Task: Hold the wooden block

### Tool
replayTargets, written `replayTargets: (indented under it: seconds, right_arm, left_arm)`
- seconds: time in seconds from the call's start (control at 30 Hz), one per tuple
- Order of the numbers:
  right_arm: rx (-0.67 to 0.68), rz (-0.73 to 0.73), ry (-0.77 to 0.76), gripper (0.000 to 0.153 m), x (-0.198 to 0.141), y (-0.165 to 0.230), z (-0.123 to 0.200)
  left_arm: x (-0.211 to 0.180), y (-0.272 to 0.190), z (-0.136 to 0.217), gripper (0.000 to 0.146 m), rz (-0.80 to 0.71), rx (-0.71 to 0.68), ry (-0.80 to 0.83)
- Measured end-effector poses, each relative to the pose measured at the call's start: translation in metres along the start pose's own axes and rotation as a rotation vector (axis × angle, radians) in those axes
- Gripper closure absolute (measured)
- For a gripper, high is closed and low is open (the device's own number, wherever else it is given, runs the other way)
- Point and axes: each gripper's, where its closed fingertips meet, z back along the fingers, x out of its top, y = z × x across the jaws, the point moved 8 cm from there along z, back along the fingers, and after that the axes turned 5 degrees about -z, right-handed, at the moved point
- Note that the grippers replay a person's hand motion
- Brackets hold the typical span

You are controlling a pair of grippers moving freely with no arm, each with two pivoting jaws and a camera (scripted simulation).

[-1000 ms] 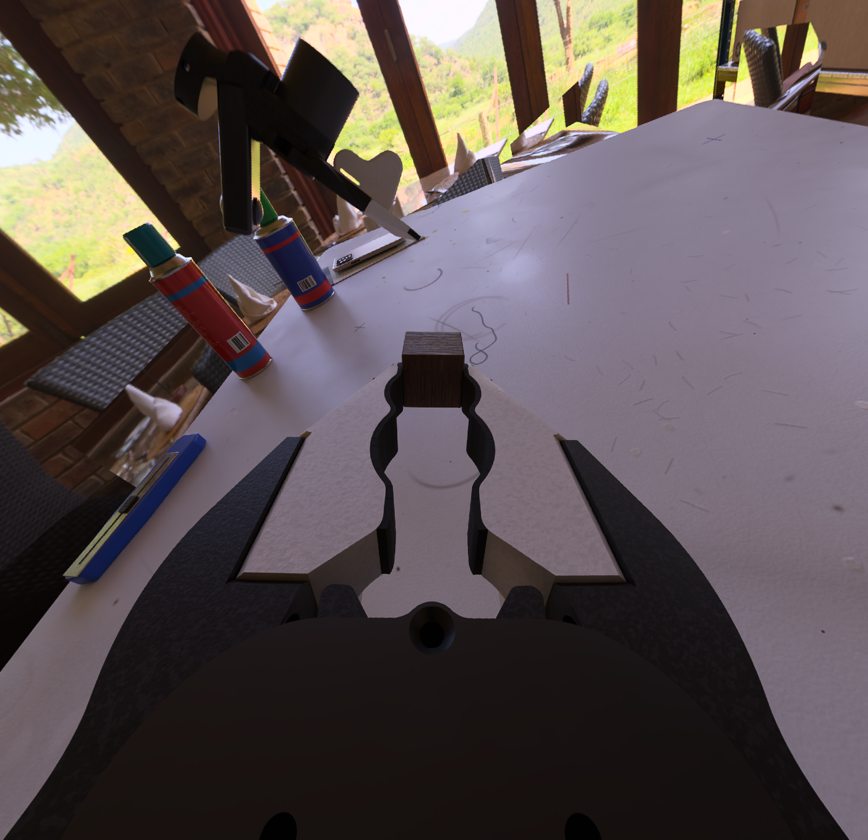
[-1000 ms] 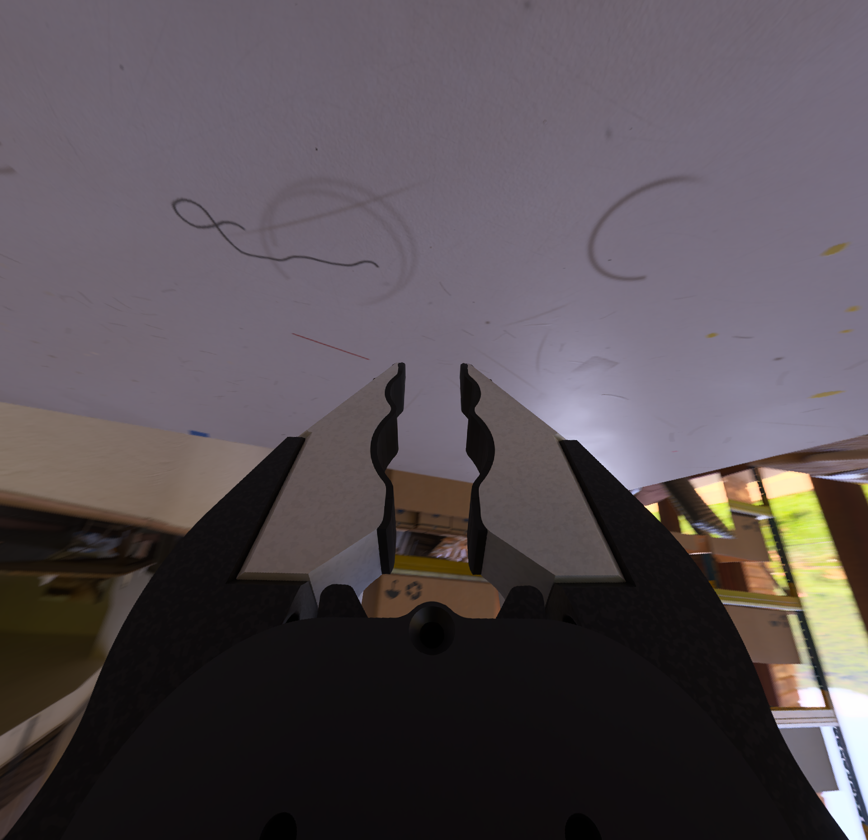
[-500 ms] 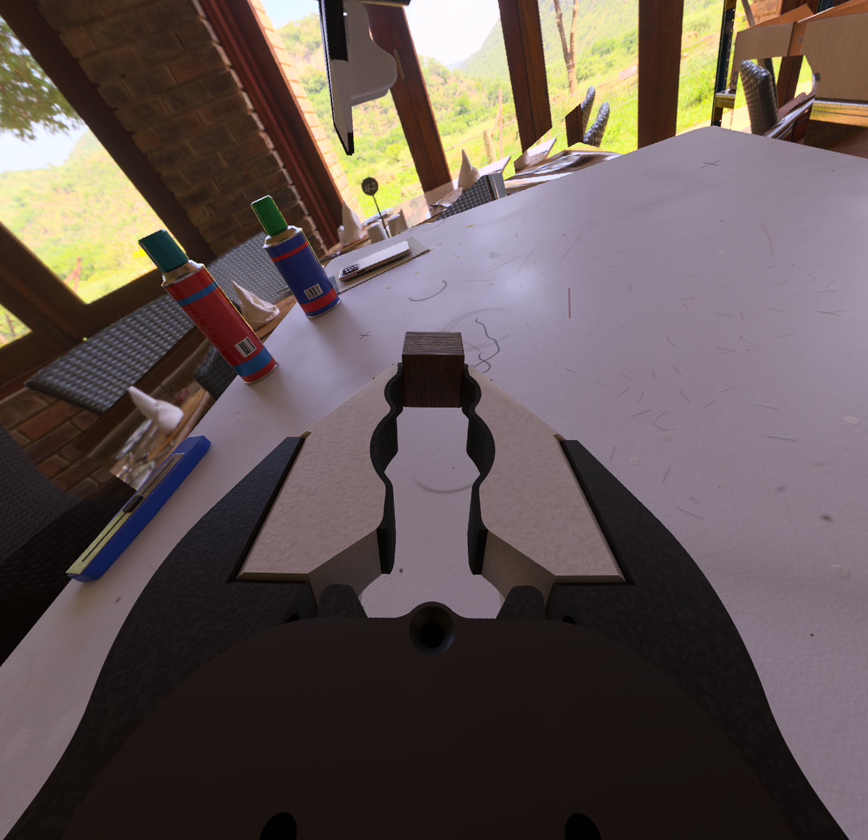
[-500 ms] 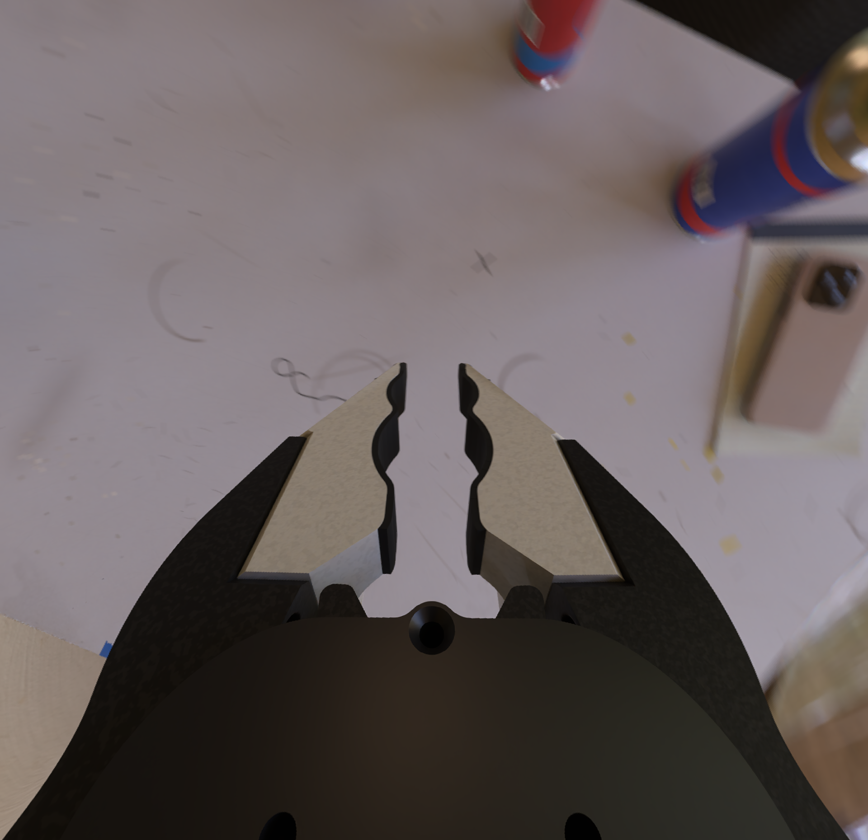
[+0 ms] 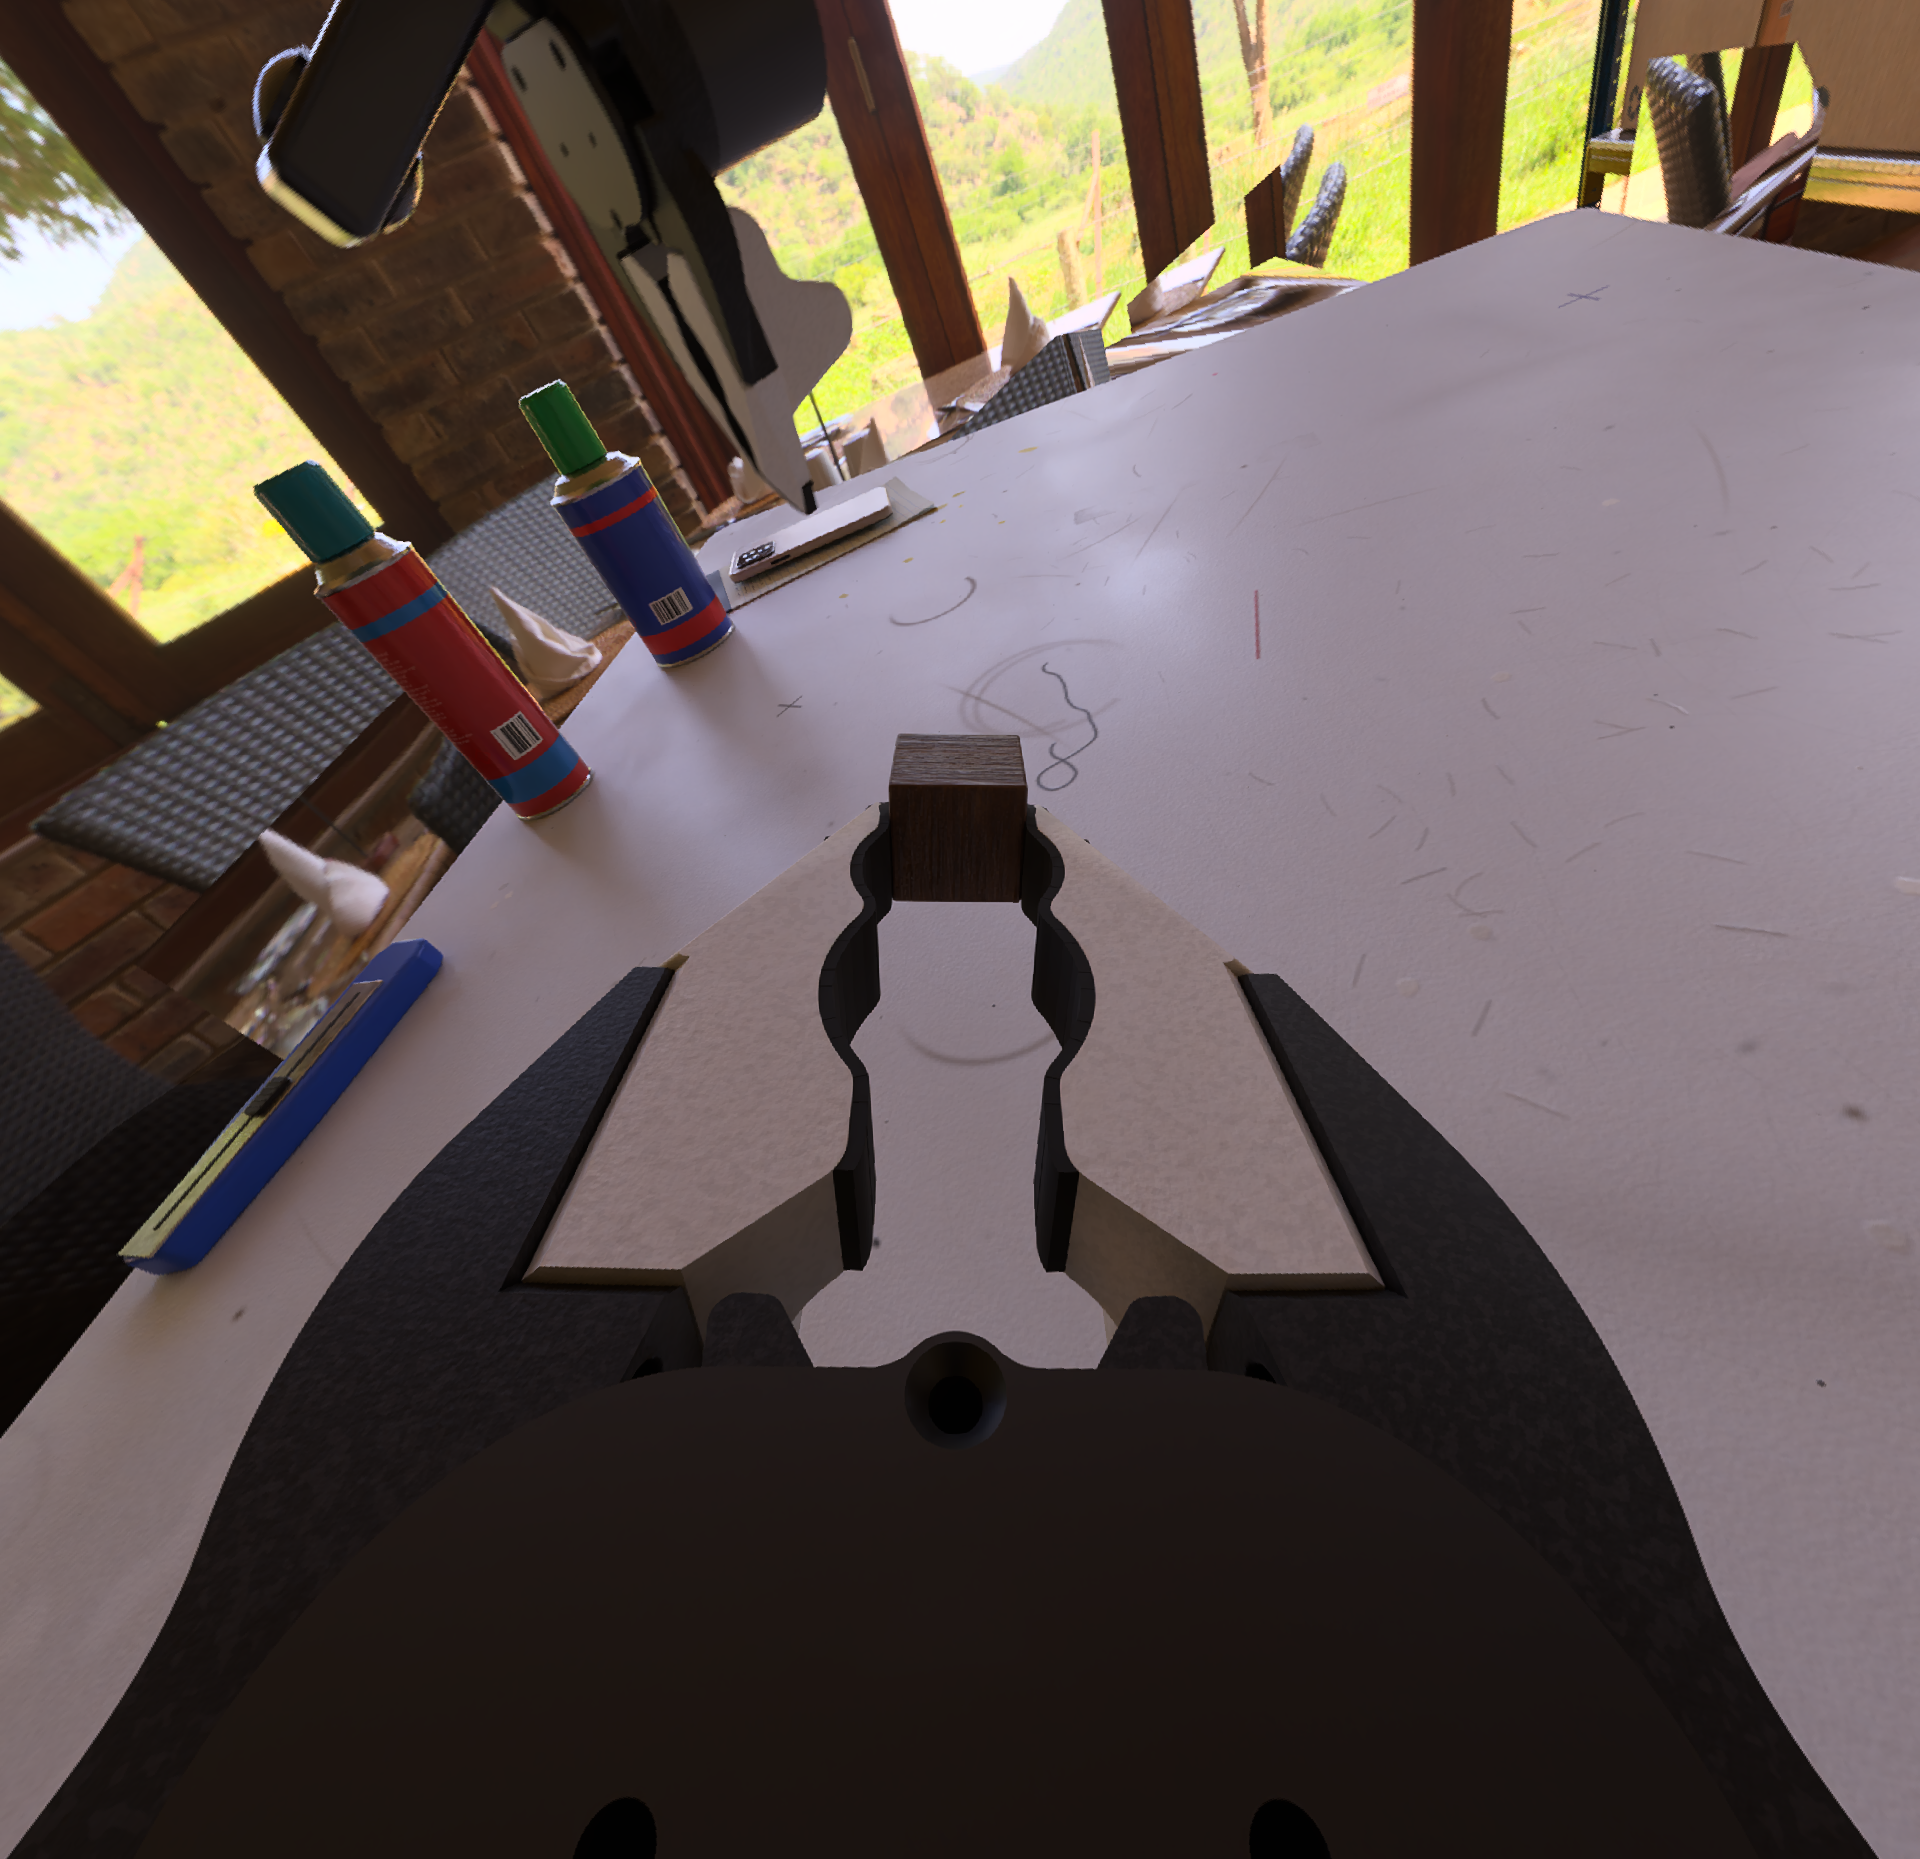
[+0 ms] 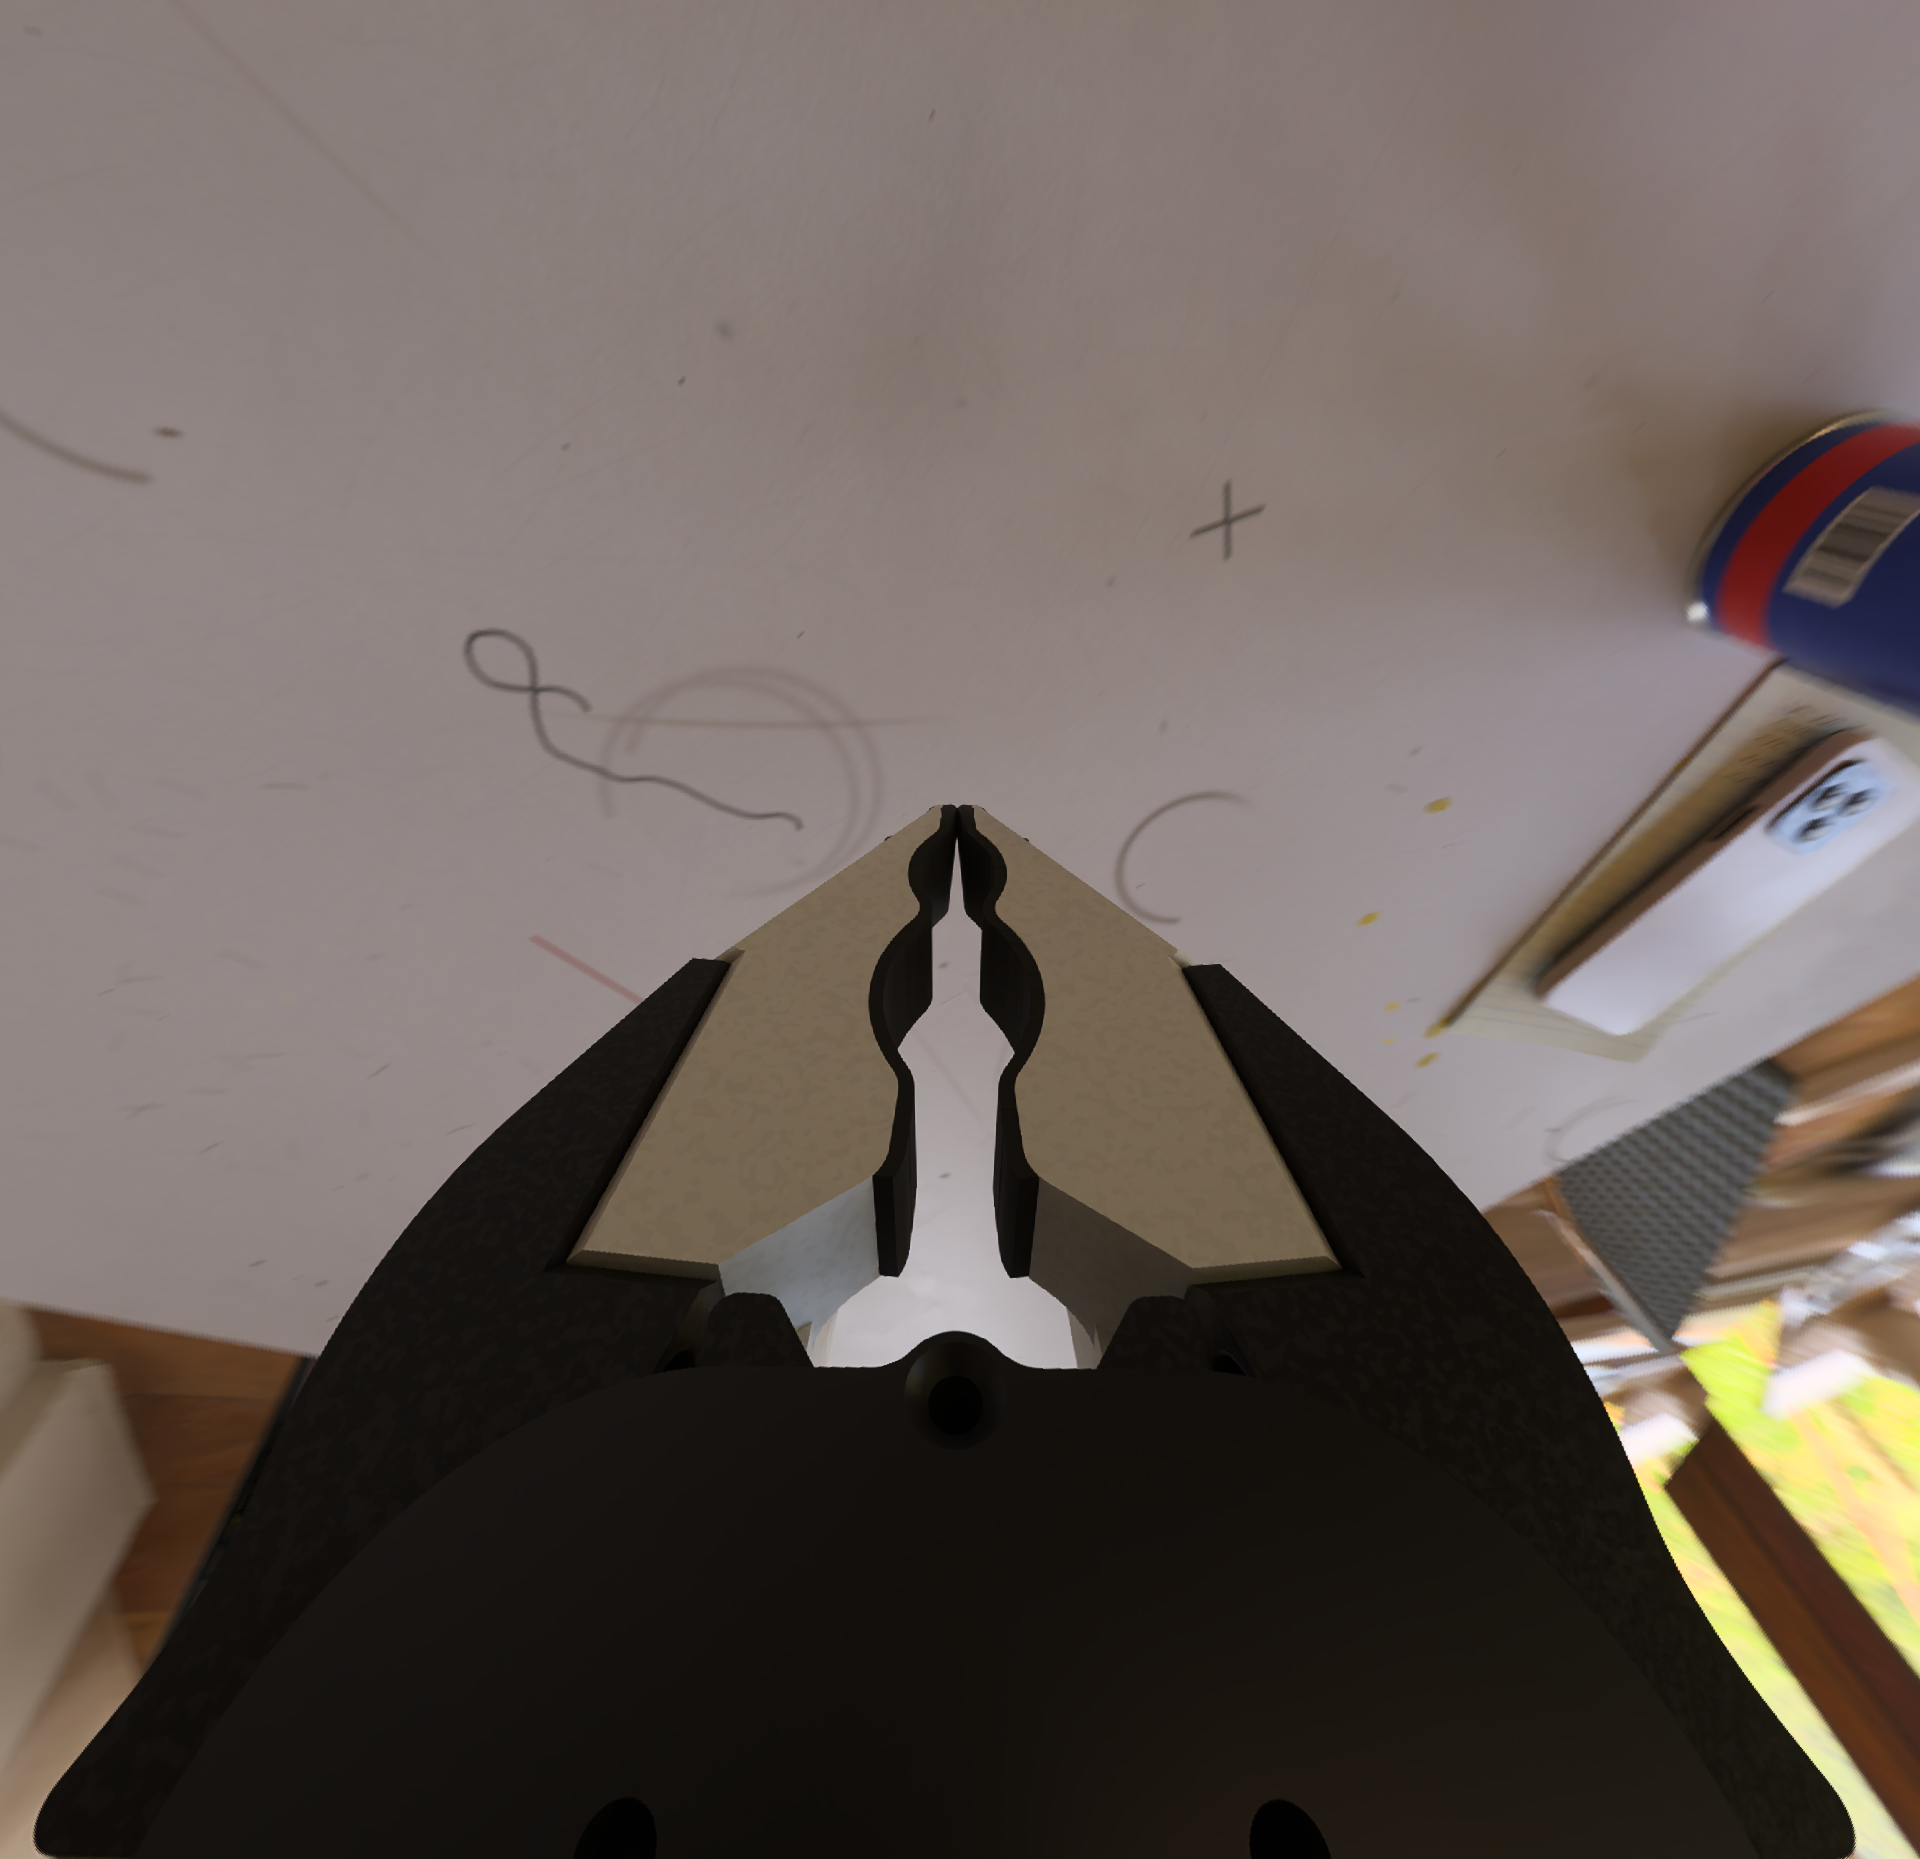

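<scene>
A small dark wooden block [image 5: 957, 822] sits clamped between the tips of my left gripper [image 5: 957, 845], which is shut on it above the pale table [image 5: 1455, 770]. My right gripper [image 6: 957, 814] is shut and empty, its tips touching, and points down at the table [image 6: 727, 303] from above. In the left wrist view the right gripper [image 5: 769, 396] hangs tilted at the upper left, over the far table edge. The block does not show in the right wrist view.
A red spray can [image 5: 436, 646] and a blue spray can [image 5: 634, 552] stand near the left table edge. A phone on a flat pad [image 5: 816, 544] lies behind them. A blue box cutter [image 5: 281, 1103] lies at the near left edge. The blue can [image 6: 1829, 552] and phone [image 6: 1725, 895] also show in the right wrist view.
The right gripper has closed from slightly open to shut, and it has swung about above the table. The left gripper still holds the block, and its view has shifted a little.
</scene>
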Motion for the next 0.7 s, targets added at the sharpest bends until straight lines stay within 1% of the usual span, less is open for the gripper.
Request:
replayTargets:
  seconds: [0.03,0.1,0.2,0.23,0.3,0.37,0.43,0.47,0.53,0.57,0.63,0.7]
  right_arm:
    - [-0.039,0.023,0.003,0.153,0.008,0.002,-0.002]
    - [-0.03,0.038,-0.019,0.153,0.02,0.004,-0.004]
    - [0.005,0.058,0.051,0.153,0.025,0.003,-0.011]
    - [-0.012,0.058,0.077,0.153,0.024,0.0,-0.016]
    - [-0.062,0.068,0.161,0.153,0.017,-0.004,-0.038]
    - [-0.052,0.093,0.222,0.153,0.01,-0.005,-0.067]
    - [-0.007,0.077,0.206,0.153,0.006,-0.008,-0.082]
    - [0.011,0.054,0.188,0.153,0.006,-0.01,-0.083]
    - [0.003,0.011,0.155,0.153,0.008,-0.018,-0.073]
    - [-0.03,0.004,0.13,0.153,0.009,-0.023,-0.063]
    - [-0.164,-0.016,0.036,0.153,0.01,-0.035,-0.033]
    - [-0.243,-0.057,-0.057,0.153,0.004,-0.044,0.0]
  left_arm:
    - [-0.001,0.0,0.0,0.123,-0.002,0.001,0.003]
    - [-0.002,0.001,0.001,0.123,-0.007,0.004,0.009]
    - [-0.003,0.002,0.002,0.123,-0.006,0.004,0.014]
    - [-0.003,0.002,0.002,0.123,-0.01,0.007,0.017]
    - [-0.003,0.003,0.003,0.123,-0.017,0.011,0.019]
    - [-0.002,0.003,0.004,0.123,-0.02,0.013,0.016]
    - [-0.002,0.003,0.004,0.123,-0.018,0.01,0.012]
    - [-0.003,0.002,0.003,0.123,-0.015,0.005,0.013]
    - [-0.006,0.001,0.0,0.123,-0.014,-0.004,0.026]
    - [-0.007,0.001,-0.001,0.123,-0.016,-0.007,0.035]
    - [-0.009,0.0,-0.003,0.123,-0.016,-0.014,0.046]
    - [-0.01,0.0,-0.004,0.123,-0.016,-0.013,0.049]
